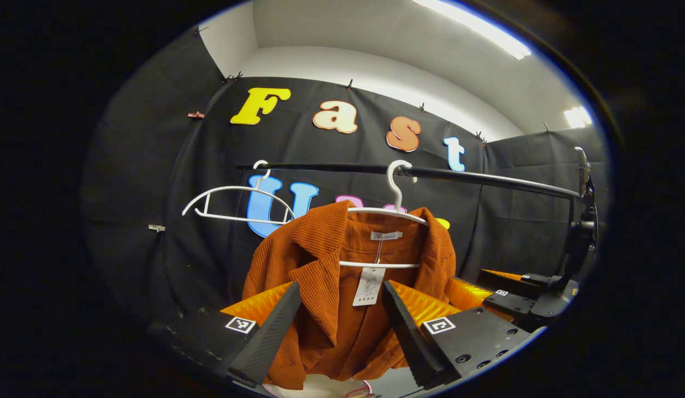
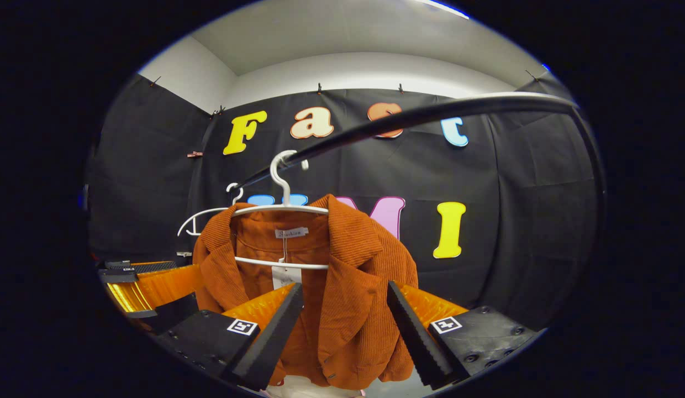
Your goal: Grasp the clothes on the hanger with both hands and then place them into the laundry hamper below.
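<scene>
Left gripper view. Rust-orange corduroy jacket [image 1: 342,298] at centre frame, hung on a white hanger [image 1: 395,213] hooked over a black rail [image 1: 486,179] crossing the upper middle. Left gripper [image 1: 342,331] at the bottom, fingers spread wide to either side of the jacket's front, not yet pressing the cloth. Thick ribbed fabric, soft and floppy, probably of moderate weight; likely to sag and fold once freed. Best hold judged to be high on the shoulder or lapel on this side, where the cloth lies doubled. Paper tag [image 1: 369,286] dangling at the neck, liable to snag. Second, bare white hanger [image 1: 237,204] at left of the rail, near the jacket's collar. Right gripper [image 1: 519,290] at lower right, just beside the rail's upright post [image 1: 583,237]. Pale rounded edge at the bottom, possibly the hamper, too little shown to be sure.

Right gripper view. Same jacket [image 2: 331,298] at lower centre, hanger hook [image 2: 280,171] over the rail [image 2: 431,113] sweeping from centre to upper right. Right gripper [image 2: 345,334] with fingers likewise spread apart, flanking the lapel without contact. Left gripper [image 2: 138,276] at lower left, close to the jacket's far shoulder. Hanger bar across the chest inside the open front: jacket to be lifted off the shoulders, not pulled straight down.
</scene>
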The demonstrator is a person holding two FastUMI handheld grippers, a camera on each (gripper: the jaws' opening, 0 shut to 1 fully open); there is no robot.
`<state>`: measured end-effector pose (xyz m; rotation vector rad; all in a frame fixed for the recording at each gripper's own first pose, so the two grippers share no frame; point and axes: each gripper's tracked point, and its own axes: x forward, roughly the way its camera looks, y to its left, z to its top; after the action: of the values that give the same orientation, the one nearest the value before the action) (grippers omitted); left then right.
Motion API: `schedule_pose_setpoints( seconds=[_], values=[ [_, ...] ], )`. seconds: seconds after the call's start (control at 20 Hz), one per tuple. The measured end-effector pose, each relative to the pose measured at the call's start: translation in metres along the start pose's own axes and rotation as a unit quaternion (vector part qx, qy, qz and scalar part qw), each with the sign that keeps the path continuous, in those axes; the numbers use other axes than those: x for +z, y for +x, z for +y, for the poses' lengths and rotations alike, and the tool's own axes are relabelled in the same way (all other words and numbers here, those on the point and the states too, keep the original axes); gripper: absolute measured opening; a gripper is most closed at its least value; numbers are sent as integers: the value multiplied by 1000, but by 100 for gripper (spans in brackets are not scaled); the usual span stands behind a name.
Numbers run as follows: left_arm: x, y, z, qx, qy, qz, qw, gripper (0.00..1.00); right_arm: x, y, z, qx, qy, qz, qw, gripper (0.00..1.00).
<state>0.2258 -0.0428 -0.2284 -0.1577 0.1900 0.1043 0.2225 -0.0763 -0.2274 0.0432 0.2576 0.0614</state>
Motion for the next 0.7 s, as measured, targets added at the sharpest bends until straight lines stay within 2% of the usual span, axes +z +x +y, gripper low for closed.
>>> schedule_pose_setpoints(
  seconds=[0.25,0.55,0.7],
  values=[
    [-22,33,18,53,-8,8,999,94,-34,30,2,30,11,31,999,98],
    [-59,58,21,69,4,45,997,93,-57,55,8,53,32,57,996,98],
    [-65,71,24,82,1,48,995,93,-69,70,7,53,25,70,996,98]
  ],
)
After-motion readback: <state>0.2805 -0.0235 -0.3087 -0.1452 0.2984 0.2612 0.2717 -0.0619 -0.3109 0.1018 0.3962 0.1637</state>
